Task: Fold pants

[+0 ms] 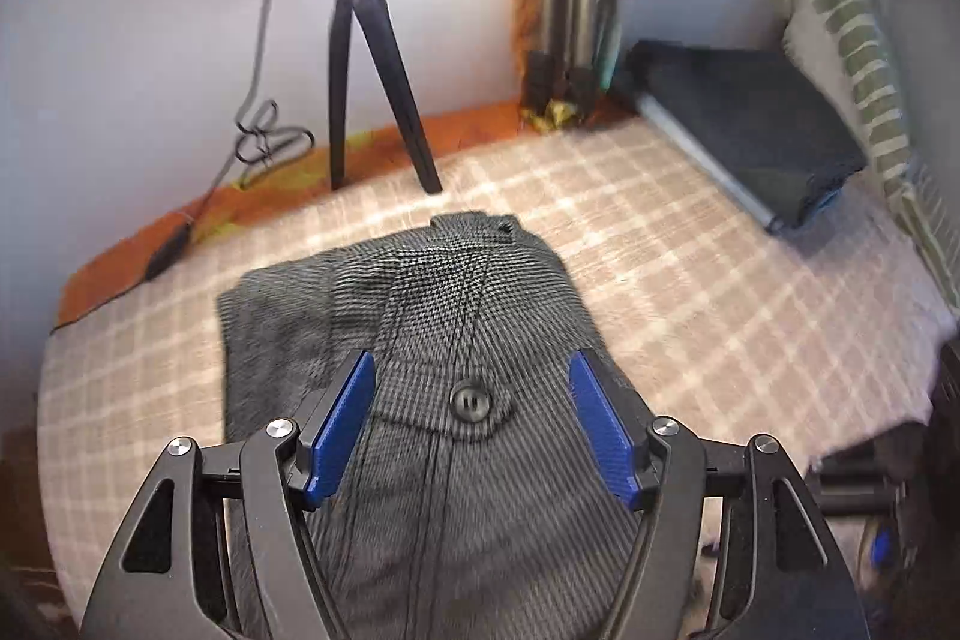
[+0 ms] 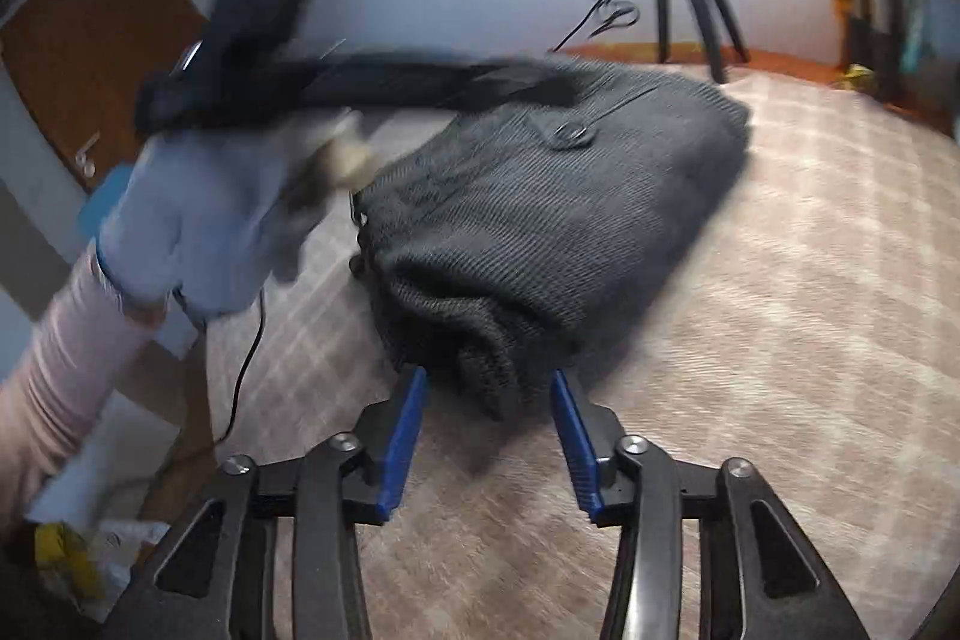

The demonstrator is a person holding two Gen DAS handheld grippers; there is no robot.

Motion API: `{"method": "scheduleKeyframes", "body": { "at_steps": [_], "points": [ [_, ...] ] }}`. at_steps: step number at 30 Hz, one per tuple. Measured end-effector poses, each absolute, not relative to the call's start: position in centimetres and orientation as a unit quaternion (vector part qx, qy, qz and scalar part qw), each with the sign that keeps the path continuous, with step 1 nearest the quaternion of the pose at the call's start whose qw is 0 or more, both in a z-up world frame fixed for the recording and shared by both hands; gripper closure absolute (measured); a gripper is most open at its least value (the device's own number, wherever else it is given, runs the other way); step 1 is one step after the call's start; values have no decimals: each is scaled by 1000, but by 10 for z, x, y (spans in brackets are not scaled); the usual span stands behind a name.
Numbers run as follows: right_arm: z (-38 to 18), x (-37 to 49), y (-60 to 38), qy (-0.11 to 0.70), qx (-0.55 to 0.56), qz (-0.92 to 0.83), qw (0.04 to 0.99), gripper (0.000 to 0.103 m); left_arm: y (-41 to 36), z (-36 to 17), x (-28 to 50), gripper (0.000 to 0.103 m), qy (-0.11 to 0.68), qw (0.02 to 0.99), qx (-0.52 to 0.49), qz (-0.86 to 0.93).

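The left gripper [image 1: 471,424] has its two blue tongs spread wide, holding nothing. It hangs over the gray pants [image 1: 420,316], near one round button [image 1: 470,400]. The right gripper [image 2: 489,436] is spread wide too, holding nothing, with a lumpy edge of the pants just past its tips. The pants lie in one folded pile on a checked blanket [image 1: 690,280]. A gloved hand [image 2: 192,226] holds the left tool. Farther back is one dark folded stack [image 1: 756,130], one striped pillow [image 1: 852,58] and one black tripod [image 1: 366,64] by the pale wall.
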State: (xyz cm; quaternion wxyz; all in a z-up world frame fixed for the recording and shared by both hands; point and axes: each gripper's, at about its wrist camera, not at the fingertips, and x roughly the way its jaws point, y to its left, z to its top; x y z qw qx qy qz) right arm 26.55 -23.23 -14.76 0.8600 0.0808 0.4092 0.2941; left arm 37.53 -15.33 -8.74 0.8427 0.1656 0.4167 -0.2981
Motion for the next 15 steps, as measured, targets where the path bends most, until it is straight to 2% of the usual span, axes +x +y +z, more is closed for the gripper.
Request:
{"method": "scheduleKeyframes", "body": {
  "at_steps": [3, 4, 5, 11, 15],
  "points": [
    [-150, 276, -225, 406, 65, 276, 869, 70, -160, -103, 391, 36, 440, 836, 160, -288],
    [-151, 276, -224, 405, 66, 280, 868, 86, -159, -107, 395, 36, 442, 837, 160, -280],
    [-152, 277, -222, 405, 63, 280, 868, 92, -159, -113, 400, 36, 445, 838, 165, -267],
    [-142, 246, -219, 374, 25, 293, 880, 97, -154, -128, 410, 34, 444, 846, 146, -257],
    [-154, 240, -211, 389, -7, 297, 872, 98, -155, -129, 406, 33, 438, 847, 154, -259]
  ]
}}
